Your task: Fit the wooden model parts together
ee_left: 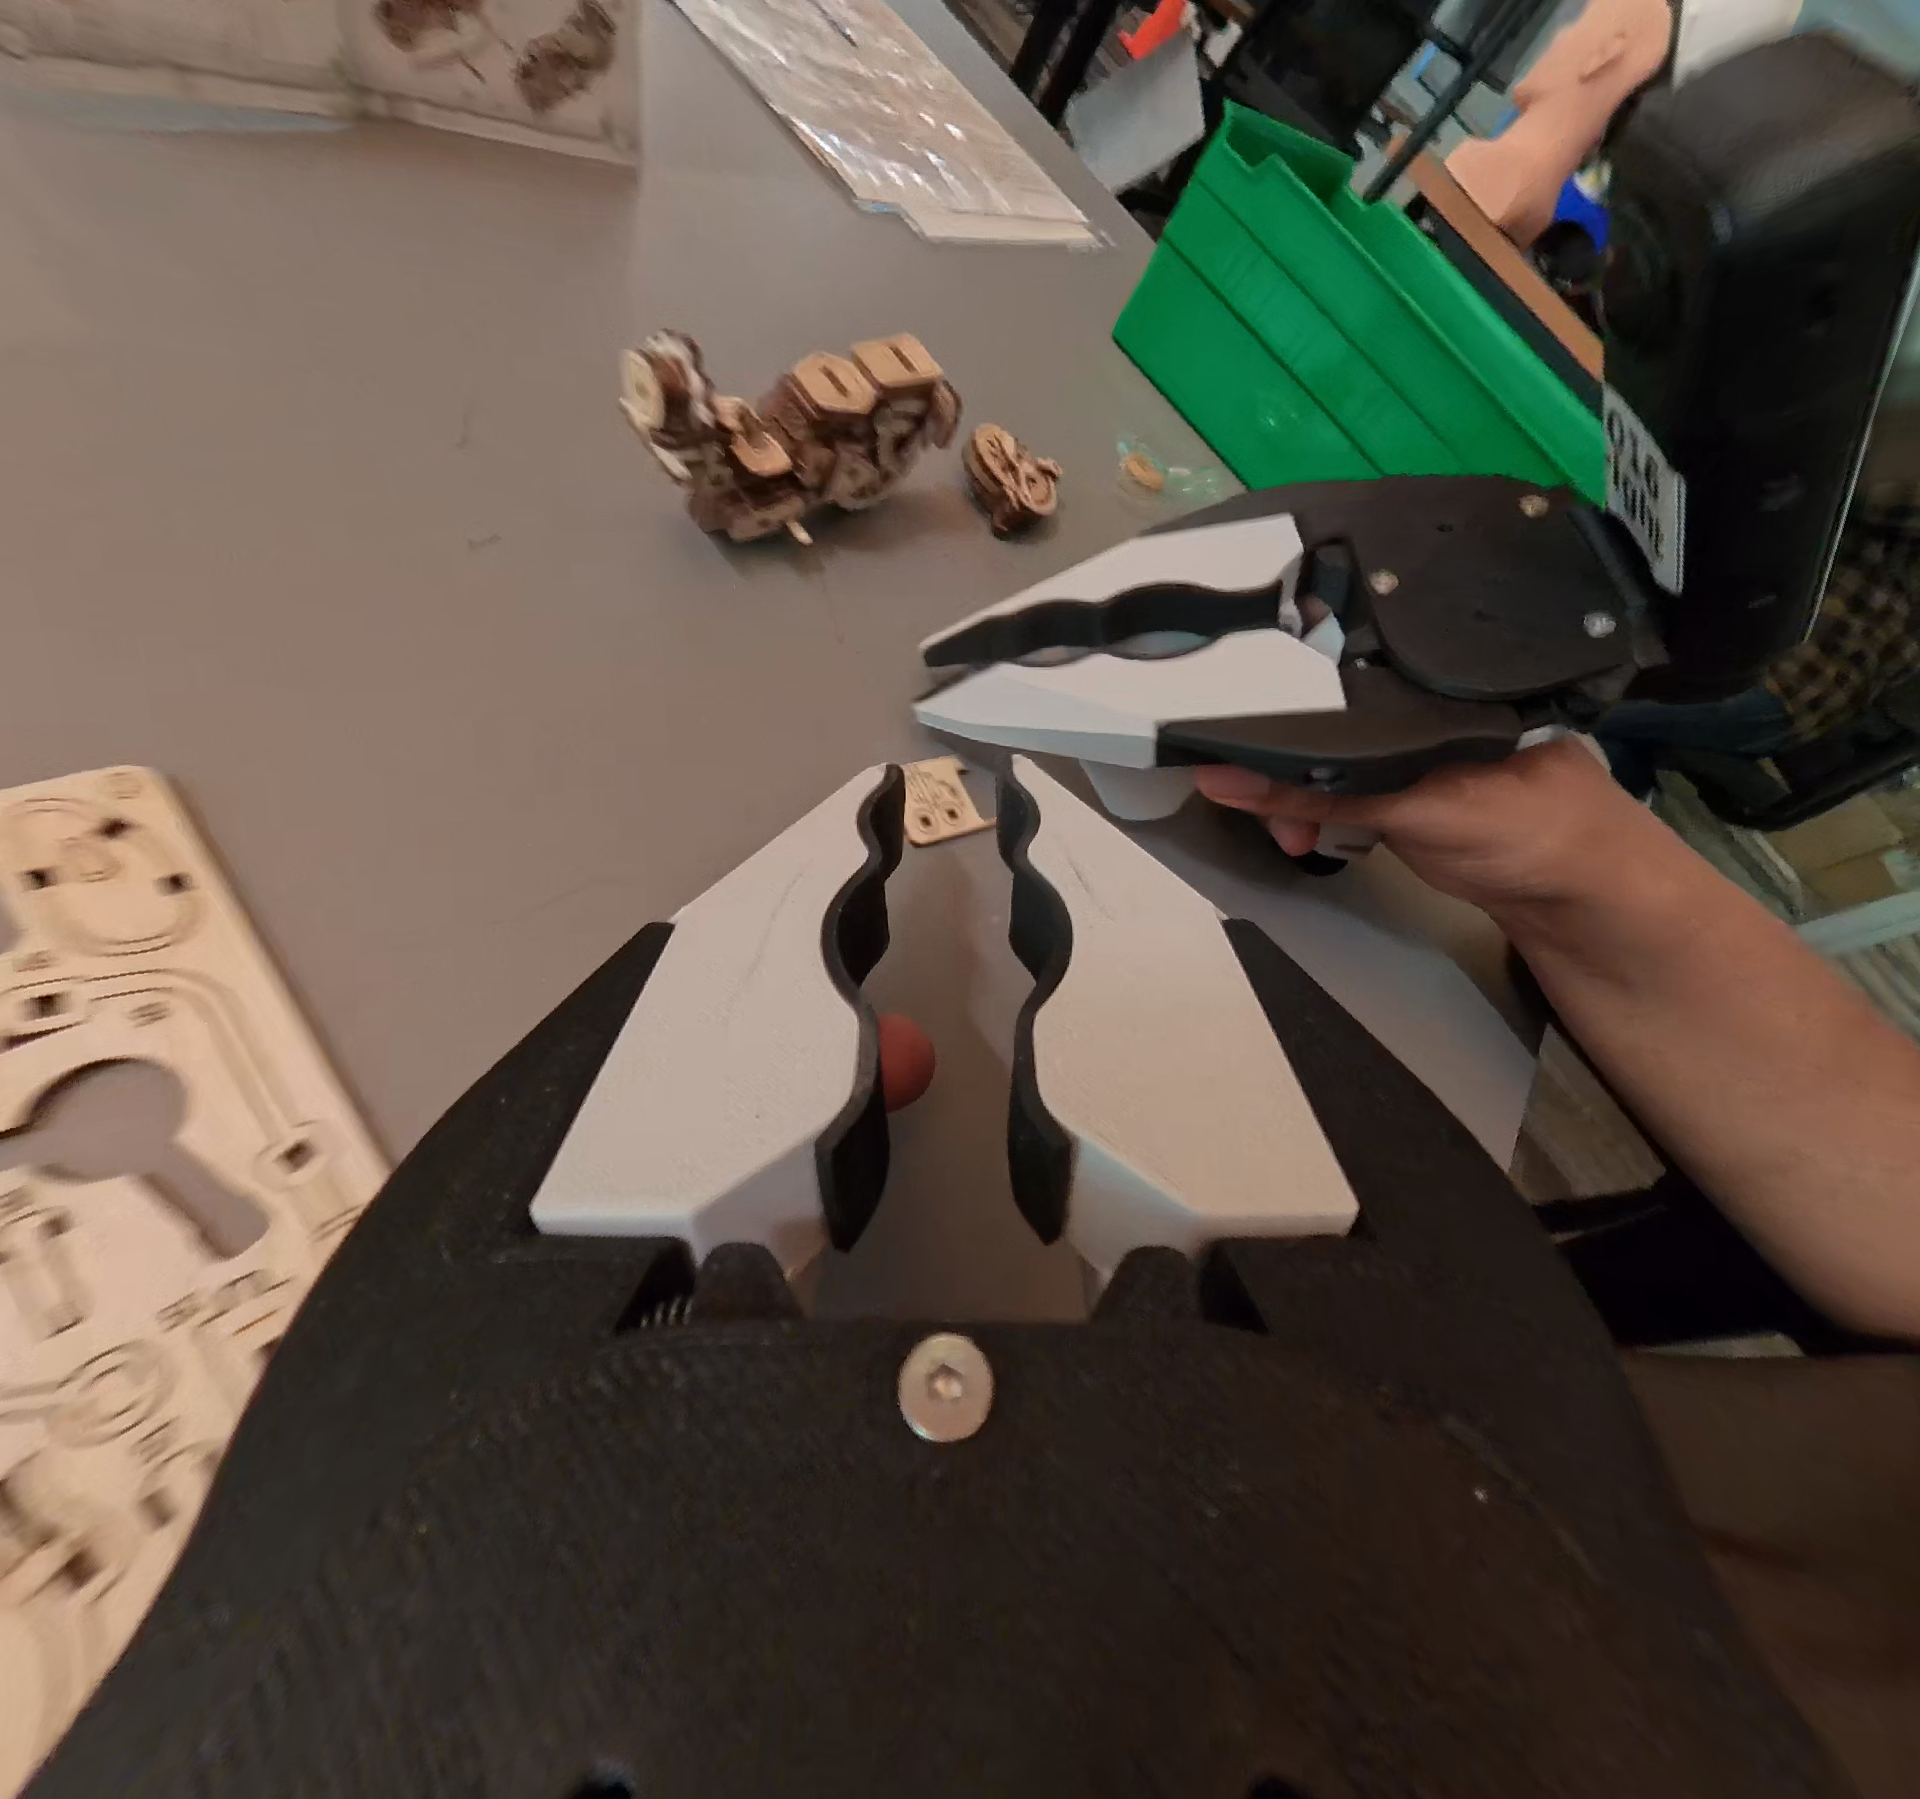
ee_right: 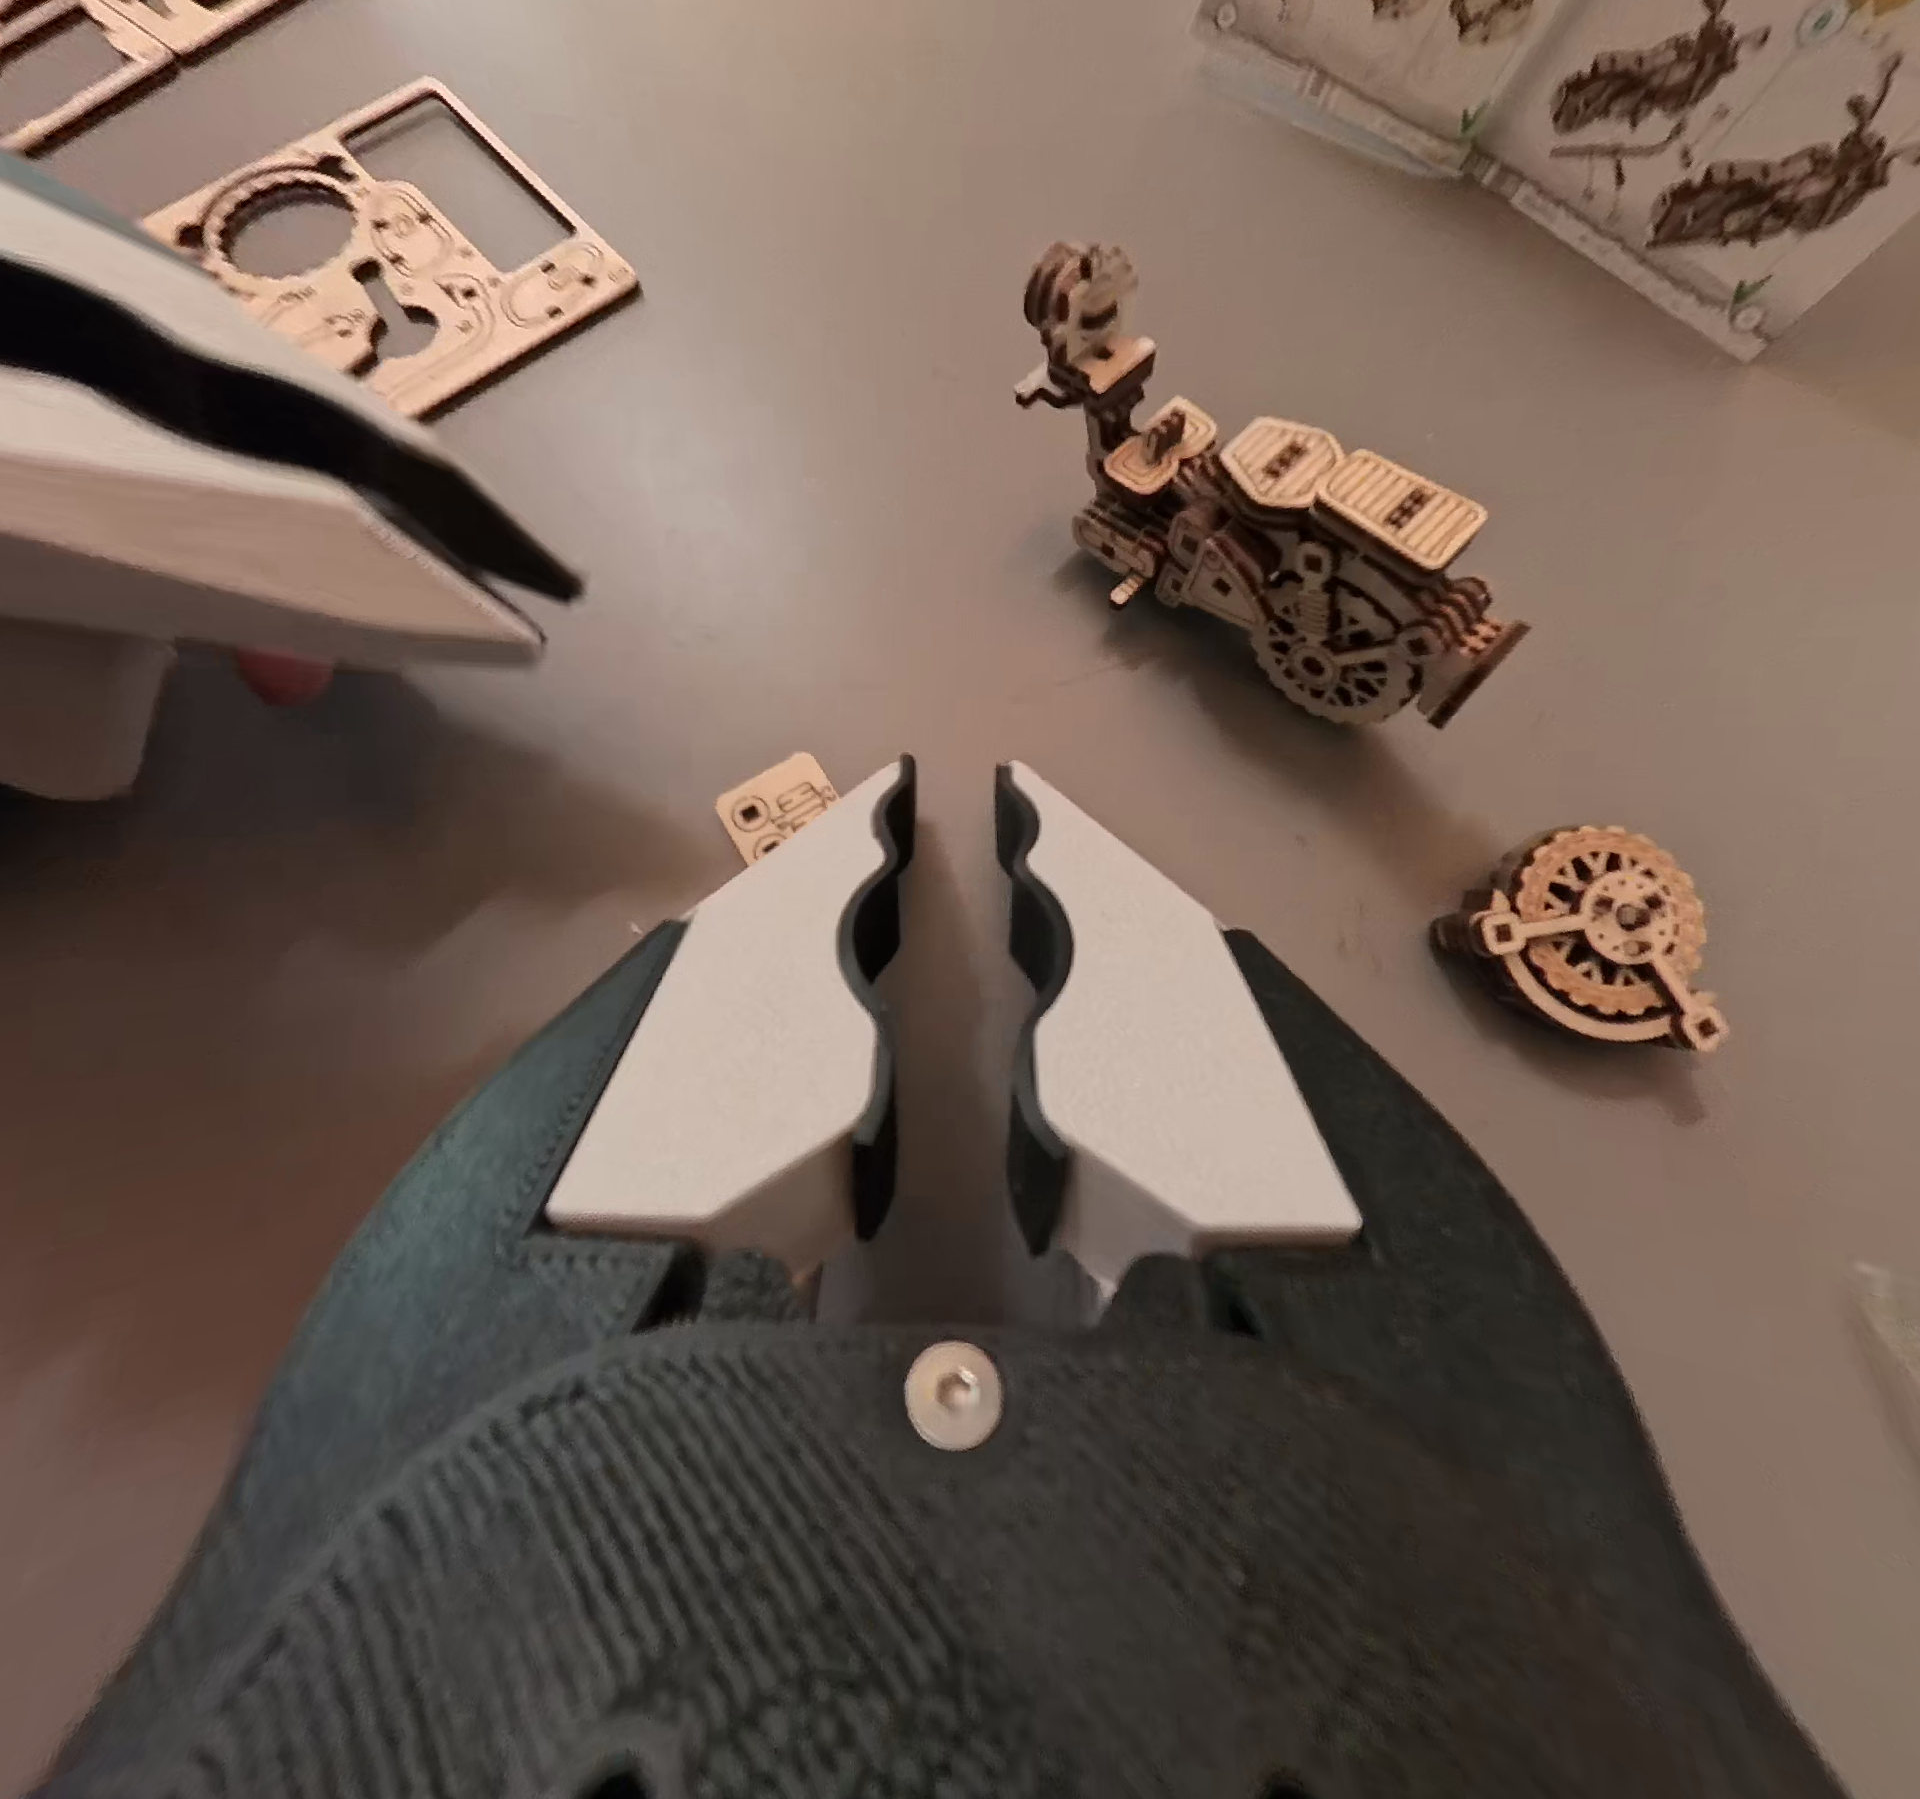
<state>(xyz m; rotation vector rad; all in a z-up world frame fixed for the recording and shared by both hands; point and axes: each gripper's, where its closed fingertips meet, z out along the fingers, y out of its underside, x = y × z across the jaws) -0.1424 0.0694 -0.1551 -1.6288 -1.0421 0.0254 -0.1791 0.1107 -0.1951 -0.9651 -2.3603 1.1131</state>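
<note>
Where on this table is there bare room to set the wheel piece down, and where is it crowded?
Bare grey table lies between the punched wooden sheet and the motorcycle body. The near-left corner below the small flat part is also bare. It is crowded where both grippers meet over that part, and around the wheel assembly and the instruction booklet.
</note>
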